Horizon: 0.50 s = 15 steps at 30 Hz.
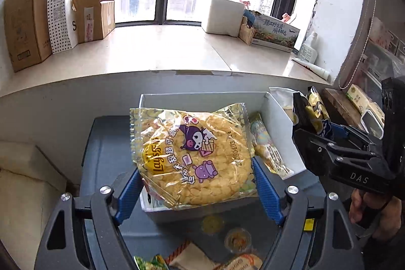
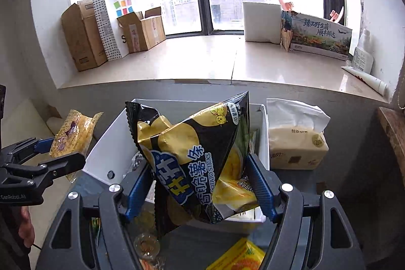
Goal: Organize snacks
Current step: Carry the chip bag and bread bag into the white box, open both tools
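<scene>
Blue ribbed fingers [image 1: 131,191] of the left gripper [image 1: 196,190] are seen pressed against both sides of a clear yellow Lay's crisp packet with cartoon figures [image 1: 192,153], the jaws held fairly wide by the packet's width. That packet is held above a white open-topped plastic bin [image 1: 276,113], which stands on a dark grey-blue lid or table top [image 1: 106,158]. A pale printed snack pack [image 1: 265,146] is seen inside the bin at about three o'clock from the crisp packet.

At three o'clock in the left wrist view the right gripper [image 2: 200,191] is seen beside the bin, held in a person's hand [image 1: 364,206]. Its blue fingers [image 2: 260,189] are closed on the lower part of a black and yellow potato-stick bag [image 2: 197,156], again at a fairly wide spread. The bag is held tilted over the bin. A beige soft pack of tissues [image 2: 296,143] is set just beside the bin at three o'clock.

At twelve o'clock a pale window ledge [image 2: 197,60] is lined with brown cardboard boxes [image 2: 83,42] and a white paper bag [image 2: 121,17].
</scene>
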{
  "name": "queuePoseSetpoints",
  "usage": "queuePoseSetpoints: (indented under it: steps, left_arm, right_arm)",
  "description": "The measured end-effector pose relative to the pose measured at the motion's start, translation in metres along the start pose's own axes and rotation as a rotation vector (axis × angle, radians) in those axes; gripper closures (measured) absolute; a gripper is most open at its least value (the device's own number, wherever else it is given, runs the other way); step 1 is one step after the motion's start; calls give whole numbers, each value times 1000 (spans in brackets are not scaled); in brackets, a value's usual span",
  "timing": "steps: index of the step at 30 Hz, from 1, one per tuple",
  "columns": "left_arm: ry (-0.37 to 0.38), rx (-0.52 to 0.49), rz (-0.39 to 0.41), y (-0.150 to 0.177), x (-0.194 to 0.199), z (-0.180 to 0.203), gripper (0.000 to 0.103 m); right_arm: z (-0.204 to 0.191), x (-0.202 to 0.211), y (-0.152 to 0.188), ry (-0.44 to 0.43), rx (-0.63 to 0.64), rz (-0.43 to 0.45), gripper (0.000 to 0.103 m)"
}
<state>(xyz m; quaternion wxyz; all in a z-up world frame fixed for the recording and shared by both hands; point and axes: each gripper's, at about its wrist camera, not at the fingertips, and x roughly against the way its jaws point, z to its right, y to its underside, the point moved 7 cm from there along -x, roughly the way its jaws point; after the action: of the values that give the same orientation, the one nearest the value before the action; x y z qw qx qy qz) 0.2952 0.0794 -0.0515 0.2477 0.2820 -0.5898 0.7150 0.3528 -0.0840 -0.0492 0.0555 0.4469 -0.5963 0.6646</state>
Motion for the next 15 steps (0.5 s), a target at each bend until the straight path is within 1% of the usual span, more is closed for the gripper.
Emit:
queuePoseSetpoints:
  steps: [3,4,5,6,7,8,9,11,13,15]
  left_arm:
    - [-56,-9,-59,-8,-38,-5,18]
    - [-56,-24,-67,-9,-48,-5,18]
    - [-52,-33,-78,-9,-57,-5,17]
    - [-55,-20,-97,-9,-65,-8,12]
    - [-55,4,-110,-9,-71,-12,5]
    - [-35,18,-104,-5,-71,-15,1]
    - [-13,25,-89,-6,-70,-15,0]
    - [-16,23,-85,-5,-71,-17,0]
    - [-29,12,-86,-4,-70,-18,0]
    - [-1,8,-94,-2,-68,-17,0]
  right_arm:
    - [12,-32,-14,25,-12,-48,26]
    - [15,-40,-18,23,-4,-55,26]
    - [18,-46,-21,32,1,-53,21]
    - [20,-50,-23,37,-7,-49,19]
    - [24,-55,-23,21,-37,-52,14]
    - [27,-59,-21,7,-80,-64,6]
    - [29,-61,-19,2,-110,-72,2]
    - [29,-64,-15,4,-110,-78,0]
    - [29,-63,-12,32,-88,-70,0]
    - [27,-61,-11,13,-97,-62,0]
